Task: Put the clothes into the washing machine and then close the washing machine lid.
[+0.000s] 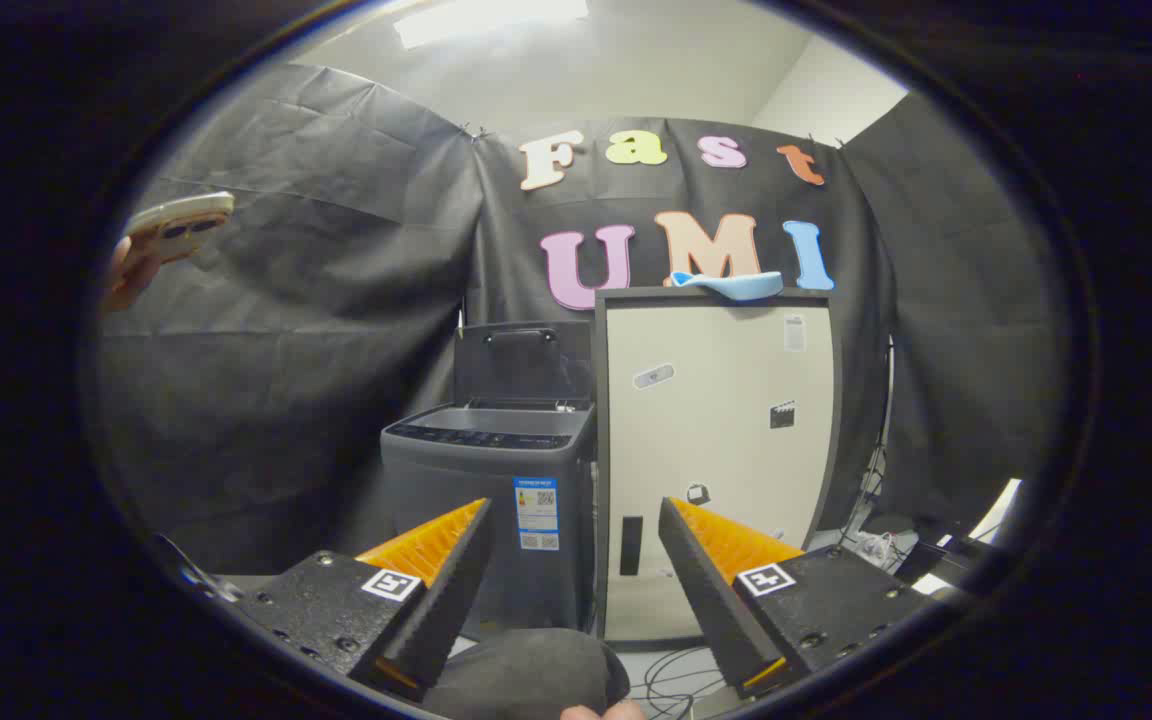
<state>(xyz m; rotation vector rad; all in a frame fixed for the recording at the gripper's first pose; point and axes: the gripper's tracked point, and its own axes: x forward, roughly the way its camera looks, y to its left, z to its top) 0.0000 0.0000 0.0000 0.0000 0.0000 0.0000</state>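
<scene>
A dark grey top-loading washing machine (488,500) stands well beyond my fingers, against the booth's wall. Its lid (521,362) is raised upright at the back, leaving the top open. A dark grey cloth (526,680) lies bunched low between my fingers and close to the camera, with a fingertip of a person's hand (598,712) at its near edge. My gripper (574,520) is open, its two fingers spread wide apart, pressing on nothing.
A tall cream cabinet (716,450) with a dark frame stands right beside the washer, a light blue object (731,285) lying on top. Cables (676,680) run across the floor below it. At upper left a hand holds a phone (176,228).
</scene>
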